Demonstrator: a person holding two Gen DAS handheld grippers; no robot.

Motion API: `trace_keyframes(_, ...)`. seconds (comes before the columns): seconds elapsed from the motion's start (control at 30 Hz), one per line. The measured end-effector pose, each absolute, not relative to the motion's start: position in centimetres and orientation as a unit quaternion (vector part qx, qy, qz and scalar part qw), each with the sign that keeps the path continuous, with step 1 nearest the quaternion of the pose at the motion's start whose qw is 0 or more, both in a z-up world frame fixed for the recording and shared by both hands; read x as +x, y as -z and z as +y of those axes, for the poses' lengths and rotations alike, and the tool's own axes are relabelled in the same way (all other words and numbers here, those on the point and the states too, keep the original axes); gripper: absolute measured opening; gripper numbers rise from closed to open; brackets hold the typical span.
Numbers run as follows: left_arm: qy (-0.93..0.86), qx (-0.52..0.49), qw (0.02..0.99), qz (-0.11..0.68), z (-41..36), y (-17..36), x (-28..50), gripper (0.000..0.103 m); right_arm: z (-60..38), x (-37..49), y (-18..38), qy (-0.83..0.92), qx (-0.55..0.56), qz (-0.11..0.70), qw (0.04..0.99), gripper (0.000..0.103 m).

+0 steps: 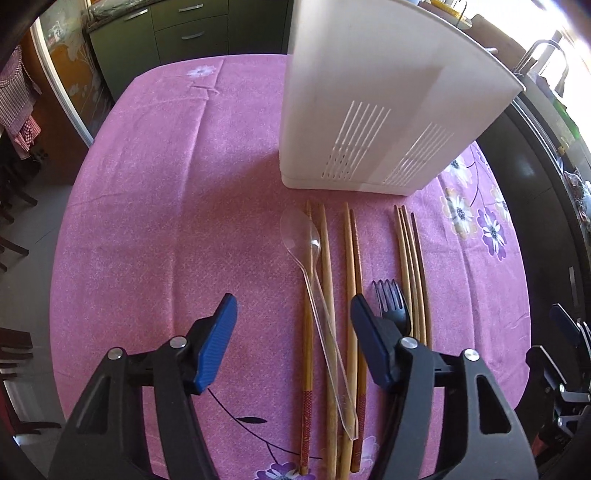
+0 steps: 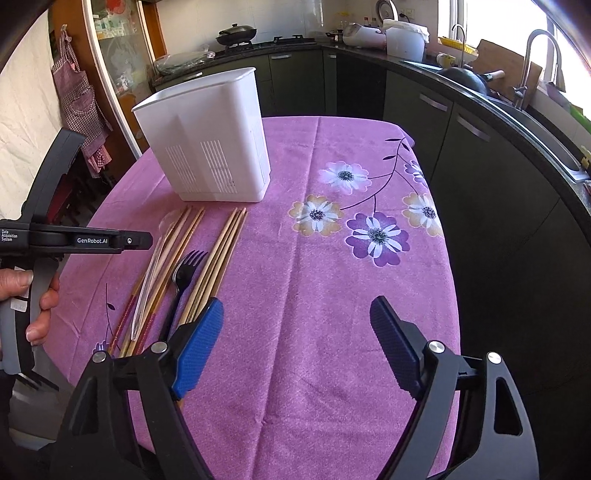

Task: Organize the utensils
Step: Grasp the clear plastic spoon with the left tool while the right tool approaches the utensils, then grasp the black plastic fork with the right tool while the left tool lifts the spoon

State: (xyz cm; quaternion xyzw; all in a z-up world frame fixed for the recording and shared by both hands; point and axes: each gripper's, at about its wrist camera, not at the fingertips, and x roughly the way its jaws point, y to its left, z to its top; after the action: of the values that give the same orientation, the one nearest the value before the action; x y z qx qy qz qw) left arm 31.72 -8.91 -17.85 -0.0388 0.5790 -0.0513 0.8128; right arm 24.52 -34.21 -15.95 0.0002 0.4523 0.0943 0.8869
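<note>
A white slotted utensil holder (image 1: 369, 110) stands upright on the pink tablecloth (image 1: 166, 184); it also shows in the right wrist view (image 2: 210, 147). In front of it lie several wooden chopsticks (image 1: 327, 280), a clear plastic spoon (image 1: 314, 280) across them, and a black plastic fork (image 1: 393, 306). My left gripper (image 1: 293, 314) is open and empty, hovering over the spoon and chopsticks. In the right wrist view the chopsticks (image 2: 218, 258), spoon (image 2: 151, 273) and fork (image 2: 183, 280) lie left of my right gripper (image 2: 297, 317), which is open and empty above bare cloth.
The left gripper's body and the hand holding it (image 2: 40, 295) fill the left edge of the right wrist view. Dark kitchen cabinets (image 2: 461, 147), a sink with a tap (image 2: 532, 66) and a stove with a wok (image 2: 236, 35) ring the table. Chairs (image 1: 14, 221) stand at the left.
</note>
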Motion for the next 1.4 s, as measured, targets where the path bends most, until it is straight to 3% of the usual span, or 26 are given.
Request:
trace_keyframes(0.1,0.046,-0.040,0.804,0.591,-9.4,18.4,32.3,0.048,-34.4,24.6,16.4,-0.099,0.004,0.455,0.885,0.080)
trace_keyframes(0.17,0.044,-0.041,0.799,0.598,-9.7,18.8,32.8,0.036,-34.5,24.7,16.6,-0.100,0.004,0.456,0.885,0.080)
trace_keyframes(0.4,0.031,-0.036,0.793,0.608,-10.6,19.7,34.1,0.021,-35.1,24.5,16.8,-0.103,0.012,0.454,0.885,0.080)
trace_keyframes(0.77,0.032,-0.033,0.788,0.613,-11.5,20.2,35.4,0.009,-35.4,24.6,17.1,-0.105,0.013,0.455,0.884,0.080)
trace_keyframes(1.27,0.061,-0.025,0.820,0.568,-9.9,16.5,34.2,0.008,-32.7,25.1,16.7,-0.139,0.010,0.480,0.866,0.080)
trace_keyframes(1.33,0.067,-0.024,0.829,0.554,-9.4,15.5,33.5,0.008,-31.1,25.3,16.9,-0.159,0.010,0.498,0.852,0.075)
trace_keyframes(1.4,0.072,-0.022,0.839,0.539,-8.8,14.6,32.6,0.008,-29.3,25.7,17.3,-0.174,0.009,0.519,0.837,0.060)
